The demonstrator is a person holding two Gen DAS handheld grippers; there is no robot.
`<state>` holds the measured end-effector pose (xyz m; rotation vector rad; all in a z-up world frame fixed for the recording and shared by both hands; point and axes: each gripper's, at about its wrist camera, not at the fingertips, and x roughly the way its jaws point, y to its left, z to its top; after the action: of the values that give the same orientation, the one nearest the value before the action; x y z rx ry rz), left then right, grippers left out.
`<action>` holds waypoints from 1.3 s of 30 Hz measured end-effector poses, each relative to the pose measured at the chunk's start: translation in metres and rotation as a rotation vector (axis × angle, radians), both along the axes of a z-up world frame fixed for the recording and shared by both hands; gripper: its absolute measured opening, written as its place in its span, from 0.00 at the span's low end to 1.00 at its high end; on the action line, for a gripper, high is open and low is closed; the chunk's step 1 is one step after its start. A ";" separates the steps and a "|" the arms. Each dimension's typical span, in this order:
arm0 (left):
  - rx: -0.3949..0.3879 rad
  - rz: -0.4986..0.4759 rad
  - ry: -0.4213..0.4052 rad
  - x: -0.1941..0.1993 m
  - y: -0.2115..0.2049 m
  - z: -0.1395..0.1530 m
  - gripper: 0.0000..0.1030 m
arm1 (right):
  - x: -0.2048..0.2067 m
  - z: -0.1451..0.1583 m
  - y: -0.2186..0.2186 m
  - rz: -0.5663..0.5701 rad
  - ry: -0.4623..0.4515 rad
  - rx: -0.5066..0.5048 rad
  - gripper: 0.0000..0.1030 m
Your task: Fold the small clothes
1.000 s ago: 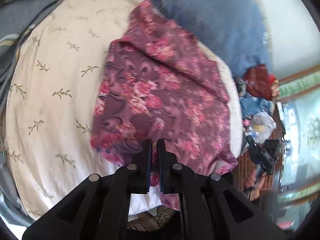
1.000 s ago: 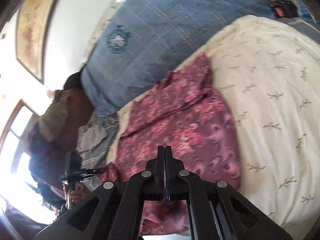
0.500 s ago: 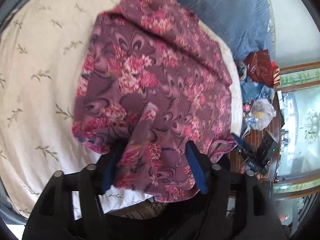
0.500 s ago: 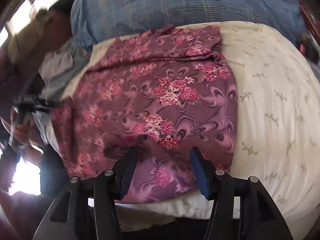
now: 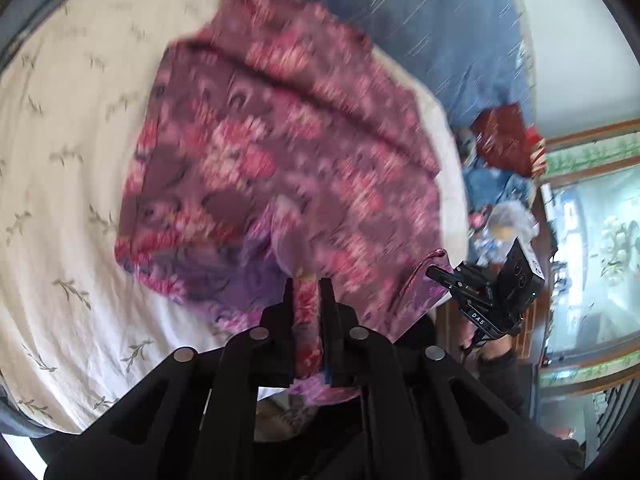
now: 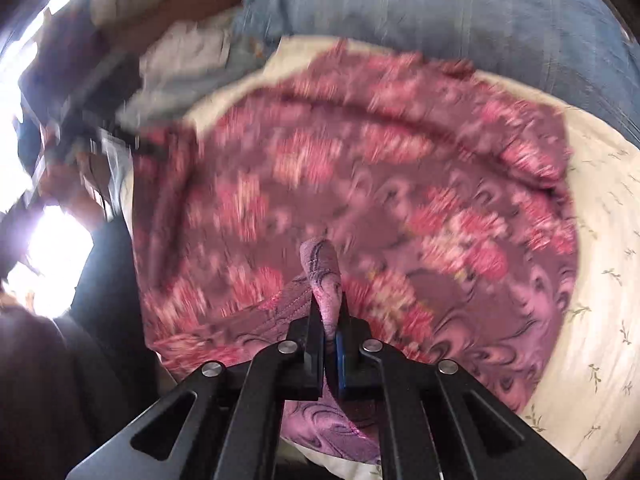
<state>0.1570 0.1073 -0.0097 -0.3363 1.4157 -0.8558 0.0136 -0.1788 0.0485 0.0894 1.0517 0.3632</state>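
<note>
A purple garment with pink flowers lies spread on a cream leaf-print bed cover. My left gripper is shut on a pinch of its near hem, and the cloth's paler underside shows lifted around the fingers. In the right wrist view the same garment fills the middle, and my right gripper is shut on a raised fold of its near edge. The right gripper also shows in the left wrist view at the garment's right corner. Both views are motion-blurred.
A blue quilt lies behind the garment. Red and blue clothes are piled beyond the bed's right edge. A grey-white cloth and dark bundles sit at the bed's left side. A bright window glares at left.
Both grippers went from shut and empty to wide open over the garment's near edge, then shut on the cloth. The near hem now lifts off the cover.
</note>
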 end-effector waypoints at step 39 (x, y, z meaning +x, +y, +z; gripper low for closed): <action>-0.139 0.254 -0.023 0.270 -0.050 -0.018 0.73 | 0.182 -0.040 -0.228 -0.923 -0.026 0.447 0.21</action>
<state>0.4266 0.0575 -0.0274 -0.5969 1.2633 -0.7475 0.1959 -0.4067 0.0088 0.9321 0.7872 -0.2500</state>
